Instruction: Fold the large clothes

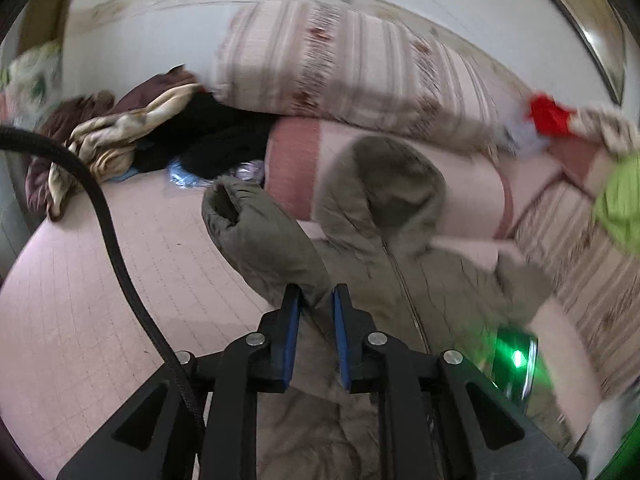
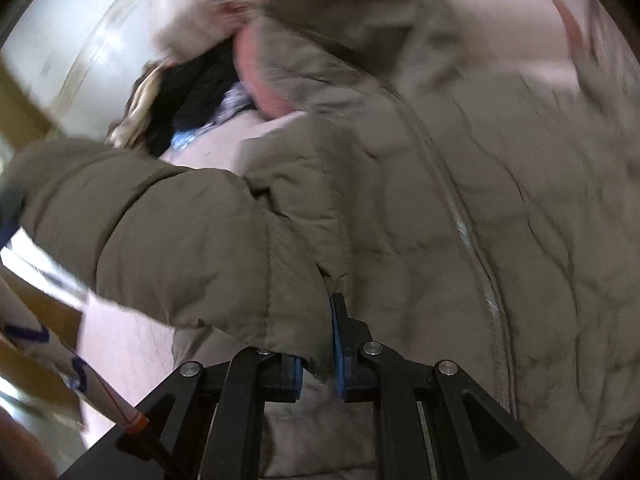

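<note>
Pink checked bed [image 1: 100, 280], olive coat [image 1: 420, 280] spread, clothes pile [image 1: 120, 136] behind, both grippers' fingers [image 1: 294, 320] clamping its sleeve [image 1: 260, 236]

Soft, even indoor light, moderately dim; no hard shadows. Both fisheye views bend strongly at edges, dark vignette in corners. Motion blur heavy in right wrist view, olive coat [image 2: 400, 208] smeared. Green lens glare [image 1: 516, 356] lower right, left view.
</note>
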The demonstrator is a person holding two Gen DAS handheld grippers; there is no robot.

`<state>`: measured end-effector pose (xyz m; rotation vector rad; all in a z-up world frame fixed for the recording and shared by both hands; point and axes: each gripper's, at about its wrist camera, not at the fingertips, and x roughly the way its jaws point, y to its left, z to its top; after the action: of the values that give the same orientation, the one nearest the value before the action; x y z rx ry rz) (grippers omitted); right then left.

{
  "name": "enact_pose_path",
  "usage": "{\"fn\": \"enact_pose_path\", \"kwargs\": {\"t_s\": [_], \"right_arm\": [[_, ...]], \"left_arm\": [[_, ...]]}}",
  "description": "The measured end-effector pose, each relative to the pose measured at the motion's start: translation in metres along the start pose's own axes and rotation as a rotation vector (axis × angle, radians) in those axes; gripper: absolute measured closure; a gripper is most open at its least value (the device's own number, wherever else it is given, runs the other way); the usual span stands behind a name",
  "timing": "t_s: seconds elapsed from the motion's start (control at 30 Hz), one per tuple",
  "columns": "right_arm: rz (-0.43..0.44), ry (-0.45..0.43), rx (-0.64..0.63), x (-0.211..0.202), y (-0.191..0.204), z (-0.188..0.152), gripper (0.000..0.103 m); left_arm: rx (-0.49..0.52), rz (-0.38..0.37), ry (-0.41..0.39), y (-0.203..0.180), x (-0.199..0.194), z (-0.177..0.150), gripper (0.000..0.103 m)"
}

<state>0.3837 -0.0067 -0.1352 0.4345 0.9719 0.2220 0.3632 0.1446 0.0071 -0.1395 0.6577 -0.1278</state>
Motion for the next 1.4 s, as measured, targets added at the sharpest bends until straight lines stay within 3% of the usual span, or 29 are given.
{"fn": "enact_pose_path", "kwargs": {"t_s": [0.2, 0.27, 0.43, 0.5, 0.57, 0.6, 0.73, 0.9, 1.0, 1.1, 1.2, 1.3, 1.4], "right_arm": [[0.094, 0.041, 0.155, -0.002, -0.05, 0.006, 0.091], [0.123, 0.046, 0.204, -0.002, -0.065, 0.007, 0.09], [0.145, 0.064, 0.252, -0.005, -0.087, 0.005, 0.063], [0.119, 0.059, 0.212, -0.011, -0.087, 0.007, 0.057], [0.065, 0.046, 0.141, -0.022, -0.082, 0.006, 0.04], [0.048, 0.039, 0.113, -0.024, -0.081, 0.006, 0.038], [-0.044, 0.022, -0.035, -0.04, -0.068, -0.003, 0.037], [-0.223, -0.09, -0.269, -0.07, -0.034, -0.025, 0.037], [-0.264, -0.159, -0.423, -0.083, -0.001, -0.038, 0.033], [-0.244, -0.174, -0.635, -0.075, 0.05, -0.053, 0.018], [-0.24, -0.158, -0.871, -0.05, 0.098, -0.079, 0.018], [-0.323, -0.195, -1.097, -0.013, 0.138, -0.105, 0.018], [-0.373, -0.218, -1.194, 0.016, 0.162, -0.114, 0.02]], "left_arm": [[-0.054, 0.012, 0.091, -0.015, -0.009, -0.042, 0.067], [-0.094, 0.032, 0.128, -0.011, -0.009, -0.061, 0.066], [-0.127, 0.077, 0.2, 0.003, 0.013, -0.086, 0.066], [-0.159, 0.051, 0.194, 0.013, 0.017, -0.09, 0.064], [-0.193, 0.011, 0.19, 0.021, 0.018, -0.09, 0.064], [-0.218, -0.026, 0.179, 0.026, 0.015, -0.09, 0.064], [-0.294, -0.134, 0.108, 0.043, 0.0, -0.079, 0.059], [-0.377, -0.21, -0.048, 0.074, -0.042, -0.067, 0.039], [-0.408, -0.129, -0.071, 0.092, -0.053, -0.065, 0.038], [-0.474, -0.047, -0.064, 0.114, -0.053, -0.067, 0.038], [-0.556, -0.006, -0.057, 0.139, -0.056, -0.073, 0.038], [-0.627, 0.018, -0.058, 0.165, -0.057, -0.079, 0.038], [-0.681, 0.029, -0.054, 0.186, -0.061, -0.085, 0.038]]}}
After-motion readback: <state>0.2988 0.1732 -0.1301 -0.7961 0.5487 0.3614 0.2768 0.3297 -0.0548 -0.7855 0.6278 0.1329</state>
